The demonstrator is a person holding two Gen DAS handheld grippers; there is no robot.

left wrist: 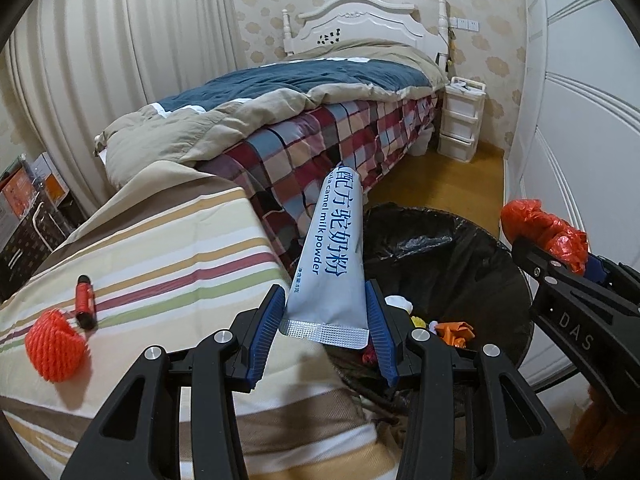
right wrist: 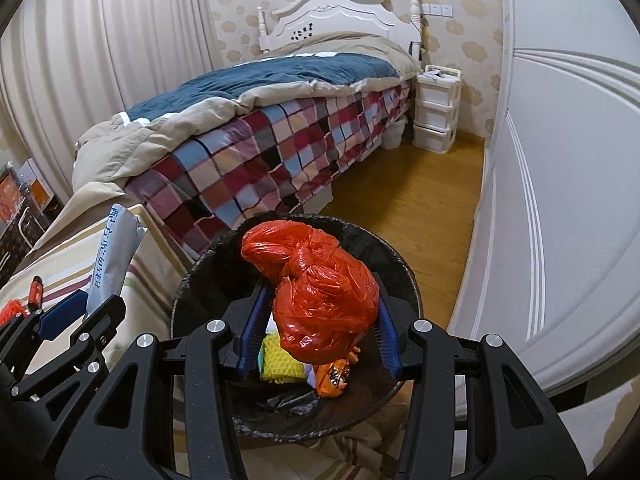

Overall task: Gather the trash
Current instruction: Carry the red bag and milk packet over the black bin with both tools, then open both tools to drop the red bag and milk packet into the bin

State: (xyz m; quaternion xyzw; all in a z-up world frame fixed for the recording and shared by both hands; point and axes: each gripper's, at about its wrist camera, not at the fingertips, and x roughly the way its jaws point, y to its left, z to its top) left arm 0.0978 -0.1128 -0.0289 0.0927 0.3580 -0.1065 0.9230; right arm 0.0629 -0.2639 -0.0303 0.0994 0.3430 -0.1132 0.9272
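Trash fills both tongs. Left gripper [left wrist: 326, 300] is clamped on a pale blue milk-powder sachet [left wrist: 334, 248], which juts toward twelve o'clock, its sealed end between the blue pads. Right gripper [right wrist: 318, 320] is clamped on a crumpled red plastic bag [right wrist: 316, 288], held above the black-lined bin [right wrist: 200, 280]. In the left wrist view the bin sits at three o'clock of the sachet, with scraps inside. At nine o'clock, on the striped cloth [left wrist: 160, 240], lie a red lighter [left wrist: 85, 300] and an orange foam net [left wrist: 54, 346], just beside each other.
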